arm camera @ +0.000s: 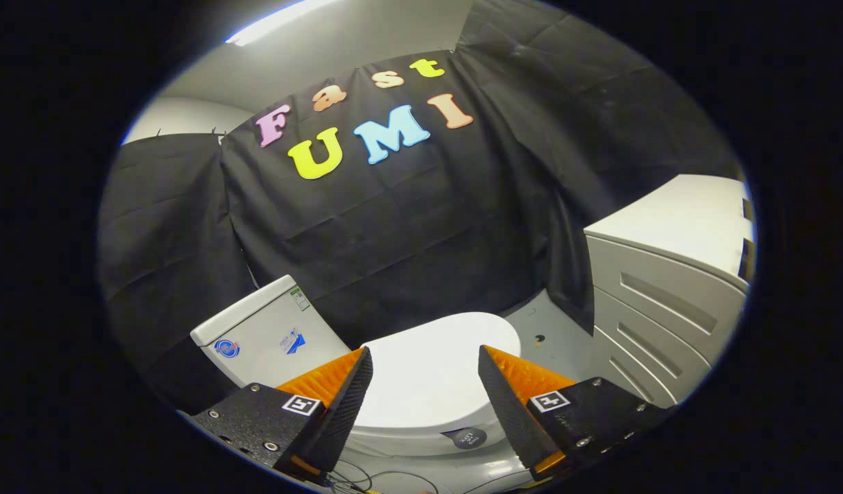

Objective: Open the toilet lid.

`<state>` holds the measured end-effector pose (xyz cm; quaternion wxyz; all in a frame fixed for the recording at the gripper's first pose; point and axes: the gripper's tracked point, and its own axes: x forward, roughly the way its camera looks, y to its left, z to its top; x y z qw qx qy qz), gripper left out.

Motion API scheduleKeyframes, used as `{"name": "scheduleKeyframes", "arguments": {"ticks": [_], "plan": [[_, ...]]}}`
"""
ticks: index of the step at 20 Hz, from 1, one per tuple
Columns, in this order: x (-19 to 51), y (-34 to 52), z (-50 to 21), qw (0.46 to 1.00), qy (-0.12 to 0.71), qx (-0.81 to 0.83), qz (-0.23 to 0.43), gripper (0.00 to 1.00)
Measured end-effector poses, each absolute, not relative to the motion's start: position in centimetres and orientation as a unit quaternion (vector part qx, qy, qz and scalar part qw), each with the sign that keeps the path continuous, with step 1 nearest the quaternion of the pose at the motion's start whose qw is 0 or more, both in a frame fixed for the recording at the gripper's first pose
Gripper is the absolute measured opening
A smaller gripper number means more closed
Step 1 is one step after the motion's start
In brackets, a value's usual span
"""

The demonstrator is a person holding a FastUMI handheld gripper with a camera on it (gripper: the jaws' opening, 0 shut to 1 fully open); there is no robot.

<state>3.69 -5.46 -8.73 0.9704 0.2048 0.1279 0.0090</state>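
A white toilet stands below and ahead of me, its lid (432, 374) lying flat and closed over the bowl. The white tank (267, 329) rises behind the lid, to the left of my fingers, with small stickers on its side. My gripper (425, 360) hovers above the lid and stands open. Its two orange-and-black fingers (339, 391) frame the lid between them without touching it. A round dark sticker (468, 437) sits on the lid's rim near the right finger.
A white cabinet with drawers (668, 288) stands to the right of the toilet. Grey floor (552, 329) shows between the toilet and the cabinet. Black cloth walls close the booth behind the tank. Thin cables (356, 477) lie below the fingers.
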Motion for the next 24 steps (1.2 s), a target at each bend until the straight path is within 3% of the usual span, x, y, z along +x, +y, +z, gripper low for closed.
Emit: {"name": "scheduleKeyframes", "arguments": {"ticks": [9, 24], "plan": [[4.0, -5.5, -17.2, 0.923, 0.245, 0.295, 0.031, 0.95], [3.6, -4.5, -24.6, 0.854, 0.327, 0.400, 0.061, 0.95]]}}
